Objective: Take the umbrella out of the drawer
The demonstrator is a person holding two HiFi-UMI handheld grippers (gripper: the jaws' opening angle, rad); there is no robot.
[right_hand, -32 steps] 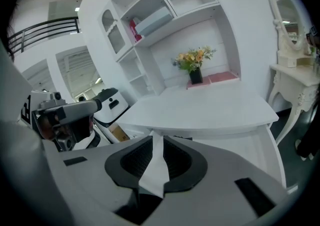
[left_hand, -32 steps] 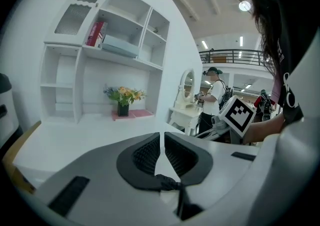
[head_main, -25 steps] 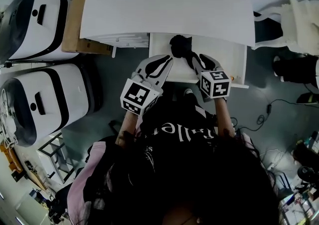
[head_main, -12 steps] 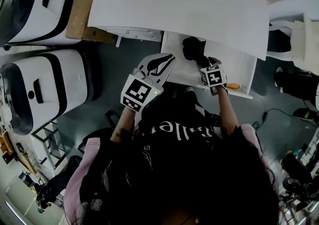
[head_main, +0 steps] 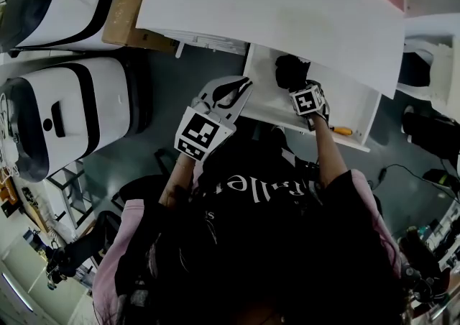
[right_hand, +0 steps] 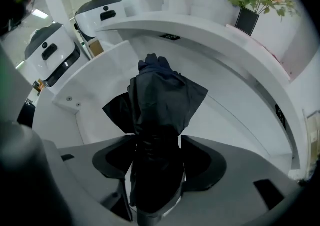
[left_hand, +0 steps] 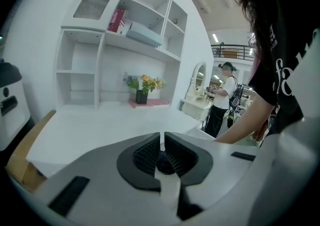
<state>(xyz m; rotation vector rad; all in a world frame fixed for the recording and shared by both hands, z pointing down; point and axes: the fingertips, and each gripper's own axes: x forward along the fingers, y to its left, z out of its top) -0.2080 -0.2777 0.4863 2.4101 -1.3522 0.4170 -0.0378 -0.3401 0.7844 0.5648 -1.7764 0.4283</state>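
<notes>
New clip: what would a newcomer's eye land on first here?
The black folded umbrella in the open white drawer stands out most, with the right claw straddling it from above, its jaws opening. At the drawer's left corner the left claw hovers shut and empty. Two big white-and-black machines sit on the floor at far left.

We've got a wide glossy white desk top [head_main: 273, 7] at 12 o'clock and dark grey floor [head_main: 144, 165] below. Bulky white-and-black rounded machines [head_main: 65, 108] sit at 9, and a white open-shelved hutch [left_hand: 100, 60] holds yellow flowers in a black pot [left_hand: 142, 90].
</notes>
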